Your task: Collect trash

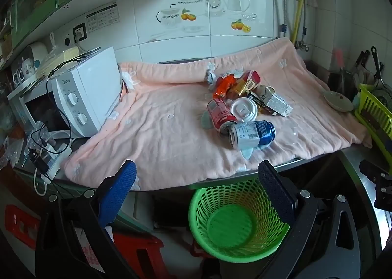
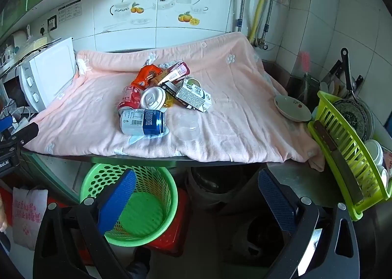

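While both tongs (image 1: 197,186) (image 2: 197,189) gape wide and empty: ahead, blue can (image 1: 252,134), light, slick, dentable; take across the body.

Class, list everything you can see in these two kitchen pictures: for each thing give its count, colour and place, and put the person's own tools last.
blue can: one, blue and silver, on its side at the near edge of the pile.
red can: one, red, lying behind the blue can.
cup lid: one, white, middle of the pile.
carton: one, white with print, right of the lid.
orange wrapper: one, orange, back of the pile.
cloth: one, pink, covering the counter.
basket: one, green, empty, below the counter edge.
microwave: one, white, left of the cloth.
bowl: one, pale, right edge of the cloth.
dish rack: one, lime green, far right.
left gripper: open, holds nothing.
right gripper: open, holds nothing.
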`<state>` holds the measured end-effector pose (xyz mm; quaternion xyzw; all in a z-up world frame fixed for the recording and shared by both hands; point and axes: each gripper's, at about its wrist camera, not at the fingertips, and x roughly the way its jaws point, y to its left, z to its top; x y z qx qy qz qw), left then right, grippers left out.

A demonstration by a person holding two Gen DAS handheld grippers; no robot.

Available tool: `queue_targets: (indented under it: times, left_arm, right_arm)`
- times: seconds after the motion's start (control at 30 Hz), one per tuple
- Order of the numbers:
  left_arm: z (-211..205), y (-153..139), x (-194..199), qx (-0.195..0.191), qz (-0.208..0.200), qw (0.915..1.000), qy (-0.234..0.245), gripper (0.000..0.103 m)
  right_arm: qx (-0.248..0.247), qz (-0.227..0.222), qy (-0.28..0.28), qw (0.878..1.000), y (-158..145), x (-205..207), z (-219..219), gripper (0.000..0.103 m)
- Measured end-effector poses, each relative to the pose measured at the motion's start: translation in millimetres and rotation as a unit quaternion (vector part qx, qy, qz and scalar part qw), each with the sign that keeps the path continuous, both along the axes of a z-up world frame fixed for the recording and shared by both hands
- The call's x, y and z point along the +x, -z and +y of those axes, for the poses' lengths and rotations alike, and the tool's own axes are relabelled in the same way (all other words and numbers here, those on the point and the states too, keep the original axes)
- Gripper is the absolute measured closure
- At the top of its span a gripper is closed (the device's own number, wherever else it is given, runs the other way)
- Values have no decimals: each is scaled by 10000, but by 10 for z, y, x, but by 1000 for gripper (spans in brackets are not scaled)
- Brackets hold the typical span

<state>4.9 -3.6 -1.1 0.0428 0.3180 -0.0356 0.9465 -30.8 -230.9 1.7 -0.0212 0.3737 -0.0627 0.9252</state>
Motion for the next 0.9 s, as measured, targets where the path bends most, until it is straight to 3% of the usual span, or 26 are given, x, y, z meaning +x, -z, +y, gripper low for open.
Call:
queue_targets:
  times: [0.9]
  left_arm:
    - [15, 49, 69, 1, 29, 10000, -88, 5]
  right_arm:
    - [6, 31, -75, 10000, 73, 55, 46, 6]
